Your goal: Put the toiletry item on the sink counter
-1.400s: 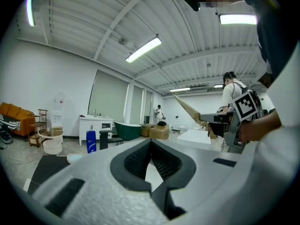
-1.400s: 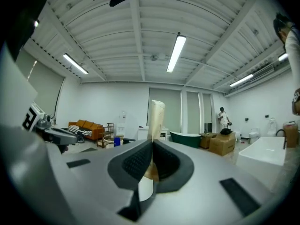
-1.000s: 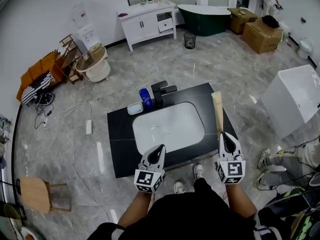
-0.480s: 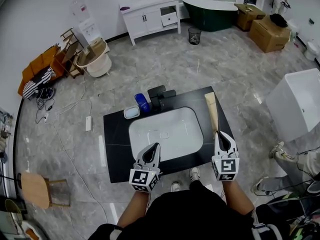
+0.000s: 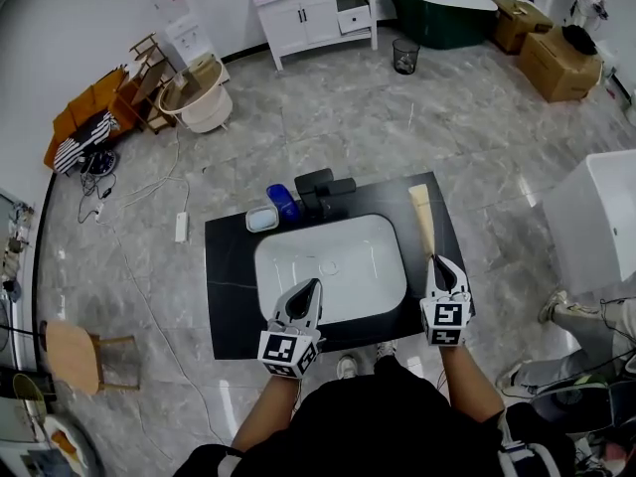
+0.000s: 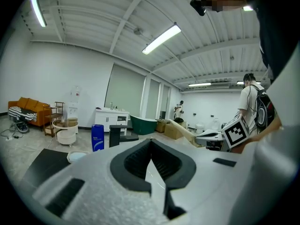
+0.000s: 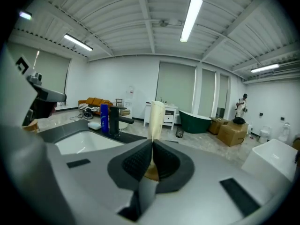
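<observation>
A long cream toiletry tube juts forward from my right gripper, which is shut on its near end. The tube hangs over the right strip of the black sink counter, beside the white basin. In the right gripper view the tube rises from the closed jaws of the right gripper. My left gripper hovers over the basin's front edge, shut and empty. The left gripper view shows the jaws of the left gripper pressed together.
A blue bottle, a black faucet and a soap dish stand at the counter's back edge. A white cabinet stands to the right. A wooden chair is at the left. Someone's shoe rests nearby on the right.
The head view has shifted, so the counter sits slightly higher and more centred. Both grippers keep much the same stance, and the right one still grips the tube.
</observation>
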`<state>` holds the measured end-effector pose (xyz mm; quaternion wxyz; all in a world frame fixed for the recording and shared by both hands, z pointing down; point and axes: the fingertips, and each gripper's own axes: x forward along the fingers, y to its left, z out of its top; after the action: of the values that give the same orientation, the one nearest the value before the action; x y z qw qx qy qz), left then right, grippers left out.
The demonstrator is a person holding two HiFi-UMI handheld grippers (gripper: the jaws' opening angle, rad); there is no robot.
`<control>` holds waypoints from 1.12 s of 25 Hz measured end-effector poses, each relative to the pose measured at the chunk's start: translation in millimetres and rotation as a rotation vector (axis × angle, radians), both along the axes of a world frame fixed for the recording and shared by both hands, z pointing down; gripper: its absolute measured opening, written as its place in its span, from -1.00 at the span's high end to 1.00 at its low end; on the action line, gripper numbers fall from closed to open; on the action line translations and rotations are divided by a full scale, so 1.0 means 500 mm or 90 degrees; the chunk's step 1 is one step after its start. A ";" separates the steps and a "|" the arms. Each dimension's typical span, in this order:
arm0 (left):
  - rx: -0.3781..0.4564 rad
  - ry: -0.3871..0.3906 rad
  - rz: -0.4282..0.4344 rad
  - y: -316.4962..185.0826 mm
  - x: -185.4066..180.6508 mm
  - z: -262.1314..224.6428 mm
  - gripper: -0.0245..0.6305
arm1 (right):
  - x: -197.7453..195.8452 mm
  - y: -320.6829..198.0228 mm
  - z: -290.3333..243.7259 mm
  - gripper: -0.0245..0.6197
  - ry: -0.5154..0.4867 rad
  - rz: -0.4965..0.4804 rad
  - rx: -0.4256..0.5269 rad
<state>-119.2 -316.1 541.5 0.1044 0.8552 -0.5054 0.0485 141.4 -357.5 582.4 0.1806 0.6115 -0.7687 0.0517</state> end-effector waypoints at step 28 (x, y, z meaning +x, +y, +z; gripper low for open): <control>-0.043 -0.042 -0.132 -0.018 -0.118 0.065 0.91 | 0.023 -0.052 0.329 0.82 0.100 -0.038 -0.261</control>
<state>-177.9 -325.0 573.8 0.1207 0.7925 -0.5921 0.0822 153.0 -383.6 746.9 0.3620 0.5413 -0.7433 0.1533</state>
